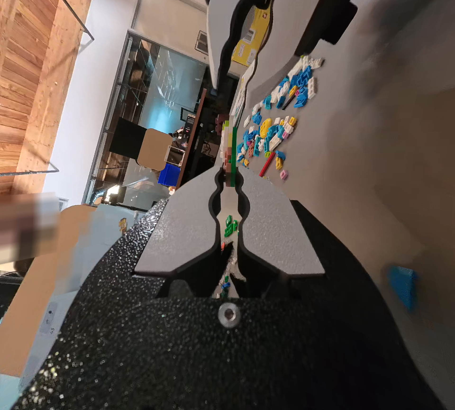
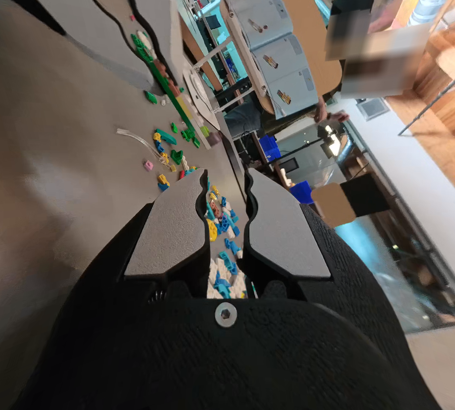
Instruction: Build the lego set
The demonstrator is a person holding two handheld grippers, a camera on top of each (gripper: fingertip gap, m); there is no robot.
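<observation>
I was in the middle of the build, with my left tool (image 1: 230,177) pinched on the near edge of the half-built model (image 1: 229,149), a flat green baseplate carrying brown, white and pale yellow bricks stacked along it. Seen from the right wrist view, the plate (image 2: 172,95) stood on its edge over the grey bench (image 2: 61,127), gripped at its far end. My right tool (image 2: 225,176) hung over the loose bricks with its fingers parted to a narrow gap and nothing between them.

I judged the step to be fetching the next piece while the left tool steadied the model. The next move called for lowering the right tool into the pile (image 1: 270,132) and closing on a single brick without dragging its neighbours, then carrying it to the studs of the plate and pressing it home squarely.

The pieces were small, hard, glossy plastic: blue, turquoise and white bricks, a round yellow disc (image 1: 266,127), a thin red bar (image 1: 267,164), a pink tile (image 1: 283,174) and a few green leaf-like bits (image 2: 177,155). A clear curved tube (image 2: 142,144) lay apart from them. A yellow box (image 1: 253,38) stood at the far end of the bench. The tool faces looked matt, grainy grey with wavy black inner edges.
</observation>
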